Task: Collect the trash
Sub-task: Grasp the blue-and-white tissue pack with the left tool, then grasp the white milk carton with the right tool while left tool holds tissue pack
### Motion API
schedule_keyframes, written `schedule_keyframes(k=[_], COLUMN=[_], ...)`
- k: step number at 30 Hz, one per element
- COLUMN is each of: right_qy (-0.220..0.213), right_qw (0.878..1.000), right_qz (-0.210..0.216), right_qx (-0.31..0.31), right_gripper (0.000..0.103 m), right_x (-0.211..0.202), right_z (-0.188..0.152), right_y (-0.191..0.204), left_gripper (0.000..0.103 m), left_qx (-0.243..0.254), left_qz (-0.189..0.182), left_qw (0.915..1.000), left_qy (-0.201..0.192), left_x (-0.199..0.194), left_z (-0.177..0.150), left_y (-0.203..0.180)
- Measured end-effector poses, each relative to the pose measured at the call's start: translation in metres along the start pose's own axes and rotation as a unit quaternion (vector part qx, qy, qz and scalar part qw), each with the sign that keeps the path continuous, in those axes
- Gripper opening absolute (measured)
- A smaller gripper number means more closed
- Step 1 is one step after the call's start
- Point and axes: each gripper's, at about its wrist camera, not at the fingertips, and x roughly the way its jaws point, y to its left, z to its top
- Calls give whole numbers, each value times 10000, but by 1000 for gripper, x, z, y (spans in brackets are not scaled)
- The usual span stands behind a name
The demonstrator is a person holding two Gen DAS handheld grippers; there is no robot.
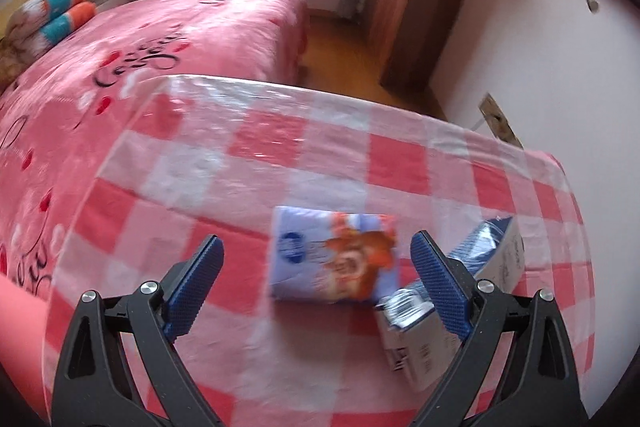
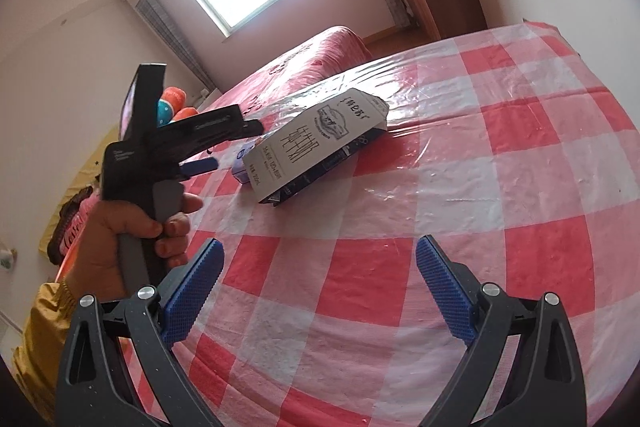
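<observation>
The left hand-held gripper (image 1: 316, 263) is released and lines up on the snack packet (image 1: 334, 259), which lies on the checked bench (image 1: 256, 147) touching the milk carton (image 1: 460, 311) to its right. Next it should probably drop lower and clench. The right hand-held gripper (image 2: 320, 267) hangs released nearby, holding nothing

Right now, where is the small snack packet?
In the left wrist view, the snack packet lies on the checked tablecloth, just ahead between the open jaws, beside the milk carton on its right.
</observation>
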Motion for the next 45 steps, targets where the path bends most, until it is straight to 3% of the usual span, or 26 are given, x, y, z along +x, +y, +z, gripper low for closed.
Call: schedule_keyframes(k=[6,9,10,12,13,17,23,31,36,45], right_qy=[57,61,59,51,45,18,-44,-101,-18,291], right_qw=[9998,9998,9997,9997,9997,9995,9990,9981,9985,9992], right_qz=[92,114,125,125,117,87,22,-145,-190,-262], right_qx=[142,173,189,208,222,293,435,593,517,45], right_gripper=[96,96,96,96,96,96,96,96,95,96], right_x=[0,-1,-2,-3,-3,-5,-10,-16,-15,-5], right_z=[1,1,1,2,2,4,6,8,7,3], right_y=[-6,-7,-8,-9,-10,-11,-19,-31,-31,-13], left_gripper=[95,95,93,79,74,73,73,73,72,72], left_qx=[154,-32,-83,-158,-49,368,747,1277,1050,596], left_qz=[126,-72,-144,-323,-114,86,-187,-736,-922,-595], left_qw=[9996,9997,9996,9991,9996,9991,9965,9874,9881,9955], left_qy=[193,232,236,235,248,214,330,583,646,439], left_x=[21,27,27,28,28,28,10,-30,-48,-79], left_z=[4,3,3,0,-1,-9,-35,-96,-118,-148], left_y=[-9,-3,-2,-2,-4,-16,-38,-77,-72,-35])
